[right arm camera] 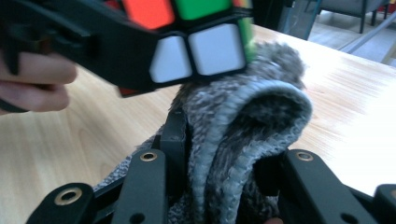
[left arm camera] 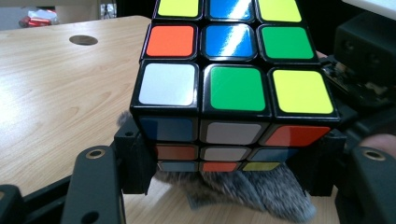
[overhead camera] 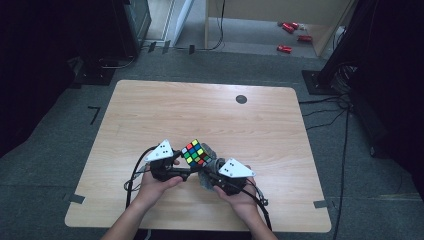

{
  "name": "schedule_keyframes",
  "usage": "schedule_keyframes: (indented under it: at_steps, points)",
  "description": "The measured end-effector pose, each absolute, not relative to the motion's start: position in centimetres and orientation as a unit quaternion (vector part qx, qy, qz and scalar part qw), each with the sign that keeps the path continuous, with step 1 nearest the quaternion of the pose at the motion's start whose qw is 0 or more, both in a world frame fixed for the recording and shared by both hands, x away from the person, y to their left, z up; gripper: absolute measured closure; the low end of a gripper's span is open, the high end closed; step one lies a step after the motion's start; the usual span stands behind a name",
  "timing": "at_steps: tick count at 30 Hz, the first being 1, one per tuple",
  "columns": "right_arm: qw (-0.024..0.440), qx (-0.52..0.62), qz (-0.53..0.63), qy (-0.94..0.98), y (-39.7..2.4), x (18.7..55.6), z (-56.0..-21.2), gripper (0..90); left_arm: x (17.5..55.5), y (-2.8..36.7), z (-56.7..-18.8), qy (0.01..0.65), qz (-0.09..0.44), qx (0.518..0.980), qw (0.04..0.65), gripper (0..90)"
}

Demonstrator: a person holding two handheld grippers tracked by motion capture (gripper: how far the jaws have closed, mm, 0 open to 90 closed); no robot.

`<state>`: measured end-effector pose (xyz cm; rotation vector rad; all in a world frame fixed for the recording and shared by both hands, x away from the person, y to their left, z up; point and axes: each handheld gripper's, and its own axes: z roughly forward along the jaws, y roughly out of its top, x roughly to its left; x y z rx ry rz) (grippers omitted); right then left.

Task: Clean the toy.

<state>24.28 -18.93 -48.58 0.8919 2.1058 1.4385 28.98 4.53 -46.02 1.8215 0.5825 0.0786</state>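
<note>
A scrambled puzzle cube (overhead camera: pixel 196 152) hangs above the near middle of the wooden table (overhead camera: pixel 150 115). My left gripper (overhead camera: pixel 182 172) is shut on it; in the left gripper view both jaws press the lower sides of the cube (left arm camera: pixel 229 88). My right gripper (overhead camera: pixel 206 175) is shut on a bunched grey fuzzy cloth (overhead camera: pixel 208 167). In the right gripper view the cloth (right arm camera: pixel 238 135) is folded between the jaws and touches the underside of the cube (right arm camera: pixel 201 46). The cloth (left arm camera: pixel 247 191) also shows just below the cube in the left gripper view.
A dark round cable port (overhead camera: pixel 241 99) sits in the table's far right part. Cables (overhead camera: pixel 132 182) trail from both grippers toward the near edge. Red objects (overhead camera: pixel 291 35) lie on the floor beyond the table, by a wooden frame.
</note>
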Motion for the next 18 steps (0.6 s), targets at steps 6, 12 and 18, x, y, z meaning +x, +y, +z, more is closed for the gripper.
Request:
schedule_keyframes:
  at_steps: [6, 12, 18]
  points:
    - [0.198, 0.3, 0.518, 0.776, -17.6, 23.7, -48.9, 65.0, 29.0, 4.7, -46.0, 0.254, 0.033, 0.774, 0.579, 35.1]
    - [0.219, 0.318, 0.516, 0.765, -18.6, 24.2, -48.4, 64.9, 29.0, 4.7, -46.0, 0.252, 0.035, 0.775, 0.579, 35.1]
    - [0.224, 0.337, 0.522, 0.751, -19.3, 24.4, -48.3, 64.9, 29.0, 4.5, -46.1, 0.25, 0.035, 0.779, 0.575, 35.1]
